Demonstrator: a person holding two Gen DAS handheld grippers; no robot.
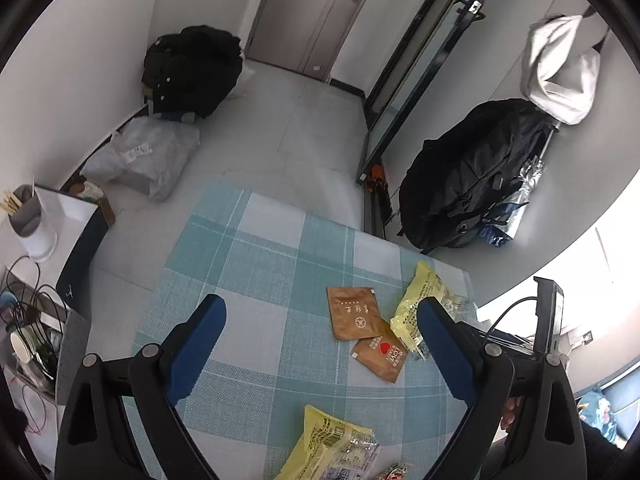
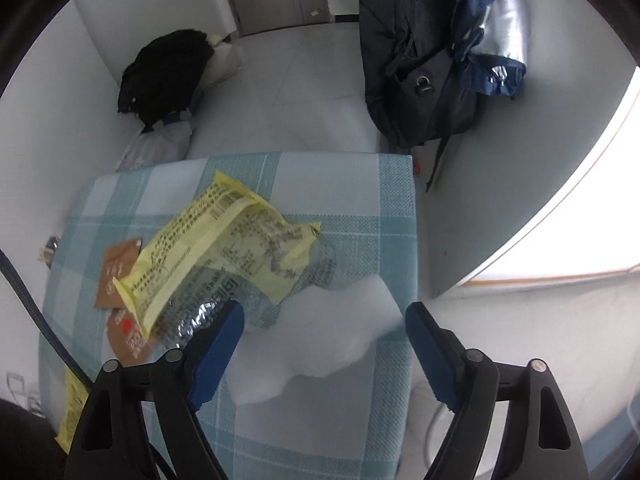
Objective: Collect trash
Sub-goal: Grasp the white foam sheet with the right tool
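Observation:
On the blue-checked tablecloth [image 1: 256,264] lie two brown sachets [image 1: 354,312] [image 1: 380,354], a yellow wrapper [image 1: 420,304] and a second yellow wrapper [image 1: 332,448] at the near edge. My left gripper [image 1: 320,304] hangs open above the cloth, left of the sachets, with nothing in it. In the right wrist view, a white crumpled tissue [image 2: 332,340] lies between the fingers of my right gripper [image 2: 324,312], which stands open; the pads do not press on it. The yellow wrapper [image 2: 224,240] with its clear end lies just left of the tissue, partly over a brown sachet [image 2: 116,276].
A black backpack [image 1: 468,184] leans on the wall beyond the table's far right corner. On the floor at left lie a black bag [image 1: 192,72] and a grey plastic bag [image 1: 144,156]. A white cup [image 1: 32,224] and cables [image 1: 28,308] stand on a side shelf at left.

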